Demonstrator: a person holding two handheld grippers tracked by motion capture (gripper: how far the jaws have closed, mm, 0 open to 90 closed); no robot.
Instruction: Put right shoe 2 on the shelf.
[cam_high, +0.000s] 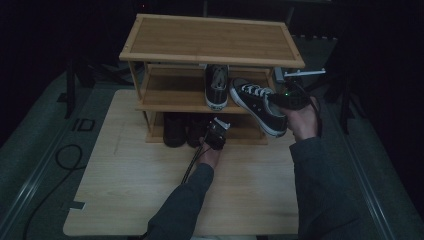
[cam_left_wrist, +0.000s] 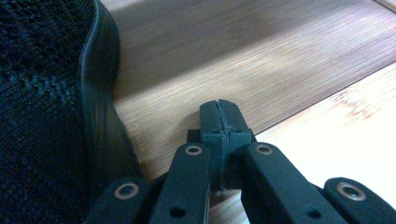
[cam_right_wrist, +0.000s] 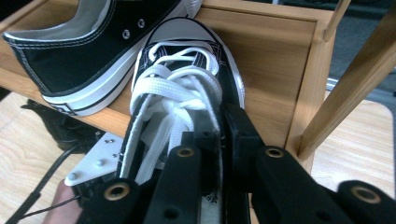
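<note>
1. The black sneaker (cam_high: 257, 105) with white laces is tilted, its toe just onto the middle shelf (cam_high: 170, 95), at 3 o'clock from its twin shoe (cam_high: 217, 85).
2. The right gripper (cam_right_wrist: 219, 135) pinches the sneaker's side wall.
3. The left gripper (cam_left_wrist: 220, 122) is closed on nothing; it sits low, at 3 o'clock from a dark boot (cam_left_wrist: 46, 102).
</note>
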